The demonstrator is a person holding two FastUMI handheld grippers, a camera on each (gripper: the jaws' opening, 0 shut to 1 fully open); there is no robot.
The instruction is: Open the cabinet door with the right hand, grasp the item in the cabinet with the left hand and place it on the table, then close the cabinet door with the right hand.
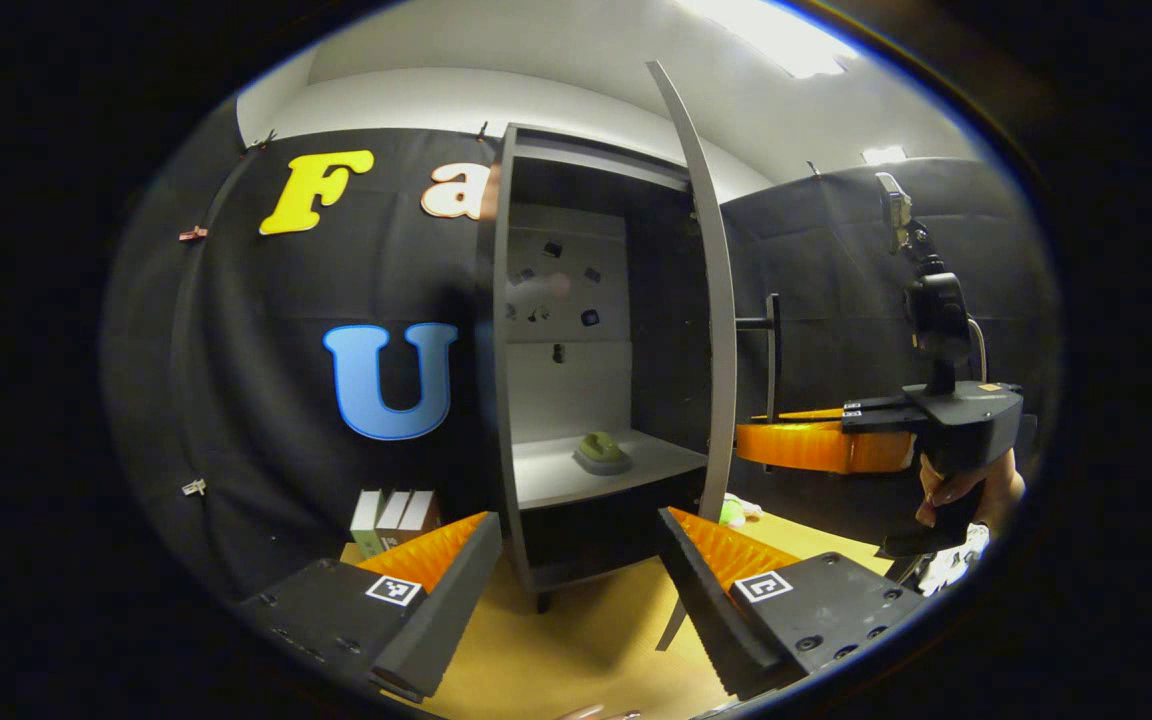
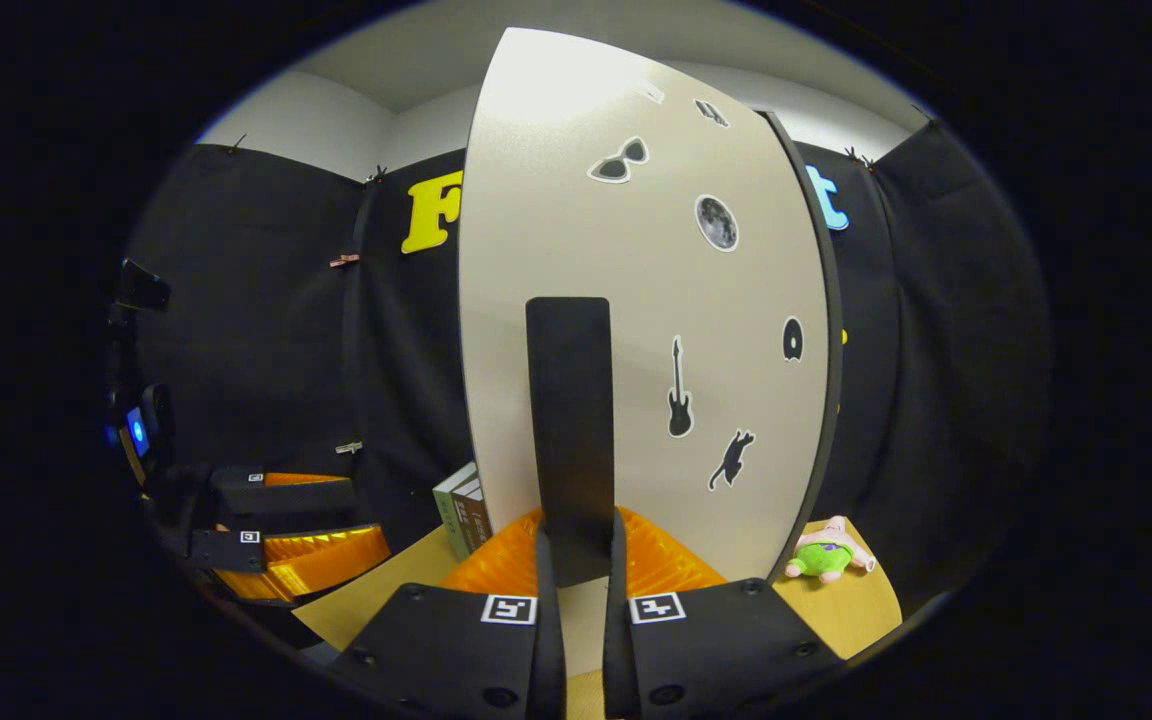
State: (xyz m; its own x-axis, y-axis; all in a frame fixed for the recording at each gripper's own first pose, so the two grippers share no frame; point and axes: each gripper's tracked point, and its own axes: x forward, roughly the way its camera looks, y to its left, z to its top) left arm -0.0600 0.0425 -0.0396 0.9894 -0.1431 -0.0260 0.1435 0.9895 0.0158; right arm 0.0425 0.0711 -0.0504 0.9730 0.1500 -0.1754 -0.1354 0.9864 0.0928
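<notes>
**Door swung open, right tongs on the handle, item on the shelf**

In your left gripper view, the cabinet [image 1: 576, 360] stands on the wooden surface [image 1: 576, 640] with its door [image 1: 711, 300] swung out edge-on towards you. The item [image 1: 601, 450], a small green object on a grey base, sits on the cabinet's light shelf [image 1: 556, 475], towards the right half of it. Several small dark stickers mark the rear panel above the shelf.

Your left tongs [image 1: 576, 560] are spread wide, with nothing between the fingers. They hang in front of the cabinet's lower section, apart from the item and below the level of the shelf.

In the same view, your right tongs [image 1: 756, 445] reach in from the right at about shelf height, just beside the door's outer face, with your hand [image 1: 946, 490] wrapped around the grip.

In your right gripper view, the right tongs [image 2: 576, 570] are narrowed onto the dark upright handle [image 2: 568, 420] of the door [image 2: 656, 250]; both fingers press against the handle's lower end. The door face carries stickers: sunglasses, a moon, a guitar, a cat.

A stack of books [image 2: 461, 510] stands left of the door, against the wall. A pink and green plush toy [image 2: 826, 555] lies on the surface to the right. Your left tongs [image 2: 286, 525] show at the far left, spread apart.
</notes>
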